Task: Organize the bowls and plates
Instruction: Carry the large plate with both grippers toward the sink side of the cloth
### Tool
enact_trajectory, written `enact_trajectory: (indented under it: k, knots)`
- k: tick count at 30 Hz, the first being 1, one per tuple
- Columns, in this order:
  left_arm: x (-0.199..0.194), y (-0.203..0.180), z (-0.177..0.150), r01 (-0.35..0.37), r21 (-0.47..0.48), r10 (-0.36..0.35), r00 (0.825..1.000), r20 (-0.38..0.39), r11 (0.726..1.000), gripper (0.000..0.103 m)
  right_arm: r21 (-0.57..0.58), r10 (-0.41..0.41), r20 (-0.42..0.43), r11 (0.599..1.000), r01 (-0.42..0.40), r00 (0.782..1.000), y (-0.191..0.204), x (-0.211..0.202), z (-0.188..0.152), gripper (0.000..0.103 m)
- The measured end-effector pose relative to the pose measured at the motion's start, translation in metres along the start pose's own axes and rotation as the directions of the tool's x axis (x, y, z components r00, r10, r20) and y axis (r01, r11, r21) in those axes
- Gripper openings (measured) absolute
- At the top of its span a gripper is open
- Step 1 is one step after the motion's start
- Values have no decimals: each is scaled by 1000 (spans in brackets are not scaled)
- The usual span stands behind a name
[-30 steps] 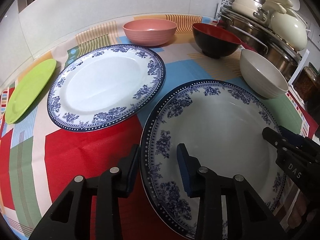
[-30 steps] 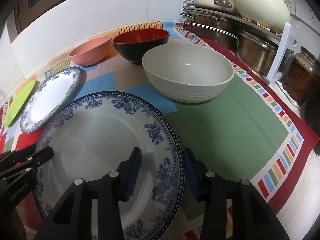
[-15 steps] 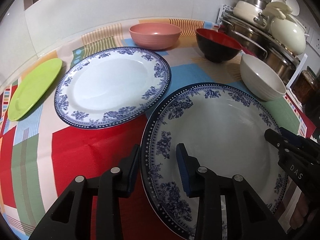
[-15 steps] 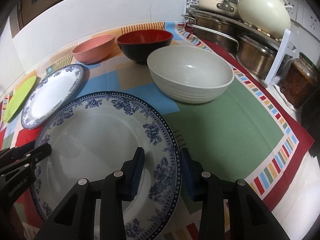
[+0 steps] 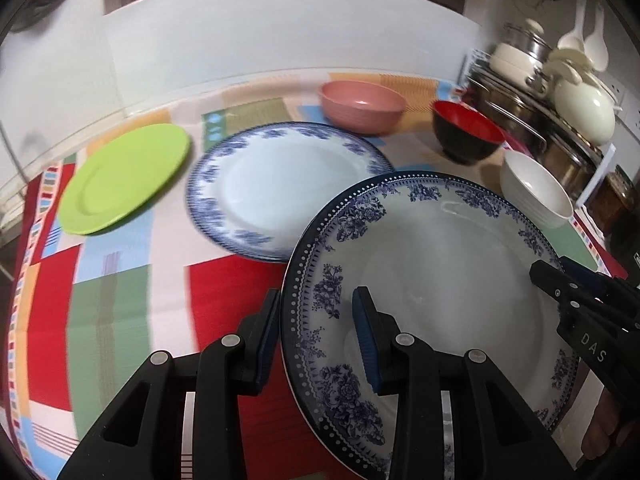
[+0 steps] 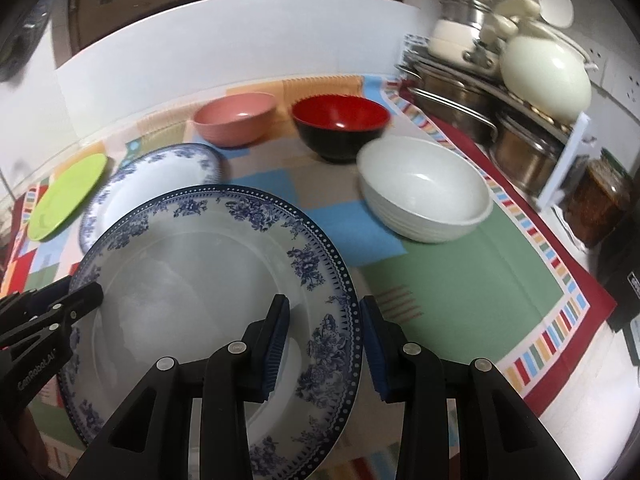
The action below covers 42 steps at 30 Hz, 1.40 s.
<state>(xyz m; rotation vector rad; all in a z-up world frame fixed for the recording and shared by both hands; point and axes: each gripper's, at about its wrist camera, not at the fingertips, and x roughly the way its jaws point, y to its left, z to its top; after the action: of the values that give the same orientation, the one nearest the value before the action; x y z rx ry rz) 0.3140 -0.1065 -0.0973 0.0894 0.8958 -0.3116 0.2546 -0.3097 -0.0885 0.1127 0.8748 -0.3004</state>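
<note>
Green plate [image 5: 126,178]: it is laid flat at the far left of the patterned tablecloth [image 5: 120,300], apart from the other dishes.
Second blue plate [image 5: 280,184]: it is laid flat on the cloth, just right of the green plate; its near right edge is covered in the view by the lifted plate.
Left gripper [image 5: 316,340]: it is clamped on the left rim of the lifted plate, one pad under the rim and one pad on the upper face.
Lifted plate [image 5: 440,280]: a large white plate with blue flowers, it is held between both grippers, tilted, in front of the bowls and partly over the second blue plate.
Right gripper [image 6: 324,338]: it is clamped on the right rim of the same plate, the rim being pressed between its two blue pads.
Pink bowl [image 6: 236,118]: it is placed at the back of the cloth.
Red and black bowl [image 6: 340,126]: it is placed just right of the pink bowl.
White bowl [image 6: 424,188]: it is placed in front of the red bowl, on the right.
Pots [image 6: 520,92]: they are stacked on a rack at the far right.
</note>
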Motion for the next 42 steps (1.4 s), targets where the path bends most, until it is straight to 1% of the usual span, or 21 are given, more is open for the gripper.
enact_trajectory:
  k: [6,11,19,24,33,42]
  knots:
    - [-21,39,-6,-54,-46,55,998,25,998,36,-50,50,18,998,-49,999,38,-9,5,37]
    - [-38,76,-14,-104,-93,108,994,35,990,36,-99,103,29,990,-100,994,77,-17,7,37]
    - [-62,143,-32,-182,-181,192,981,35,966,36,-185,188,31,966,-179,982,145,-24,5,37]
    - [-72,179,-46,-220,-221,231,973,26,950,36,-229,236,27,947,-224,971,185,-28,-2,37]
    - [-77,236,-65,-267,-286,273,962,-18,920,36,-294,299,6,913,-284,954,249,-21,-15,37]
    - [-67,273,-79,-295,-323,287,955,-74,899,36,-330,323,-45,889,-319,945,298,-6,-26,37]
